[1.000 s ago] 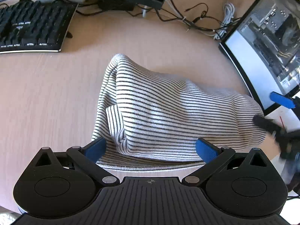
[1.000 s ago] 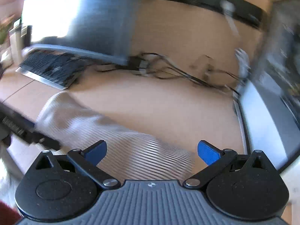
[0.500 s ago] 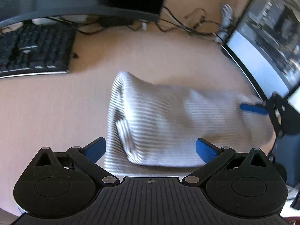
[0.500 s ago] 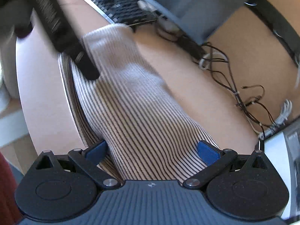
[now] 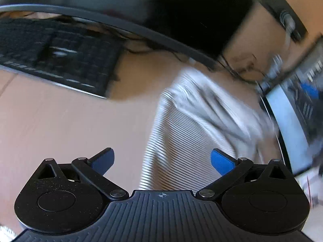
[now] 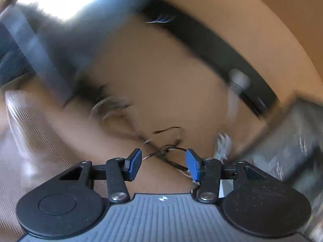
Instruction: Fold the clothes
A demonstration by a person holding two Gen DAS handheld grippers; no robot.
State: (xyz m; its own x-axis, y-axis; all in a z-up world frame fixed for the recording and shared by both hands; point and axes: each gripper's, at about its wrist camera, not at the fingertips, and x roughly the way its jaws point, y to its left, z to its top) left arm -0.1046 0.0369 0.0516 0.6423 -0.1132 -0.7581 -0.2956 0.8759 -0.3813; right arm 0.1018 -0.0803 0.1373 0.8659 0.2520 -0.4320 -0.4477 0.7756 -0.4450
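Observation:
The black-and-white striped garment lies in a folded heap on the tan desk, blurred by motion. My left gripper hangs above its near-left edge, open wide, with nothing between the blue fingertips. In the right wrist view the garment shows only at the far left. My right gripper is off the cloth, over bare desk and cables. Its jaws stand narrowed with a clear gap and hold nothing. A blurred blue patch in the left wrist view may be the right gripper by the monitor.
A black keyboard sits at the back left under a curved monitor. A second monitor stands just right of the garment. Tangled cables lie on the desk behind the cloth.
Both cameras swung quickly. The right gripper left the garment, moved right over the cables, and its jaws narrowed. The left gripper shifted left, staying wide open; the garment now lies more bunched.

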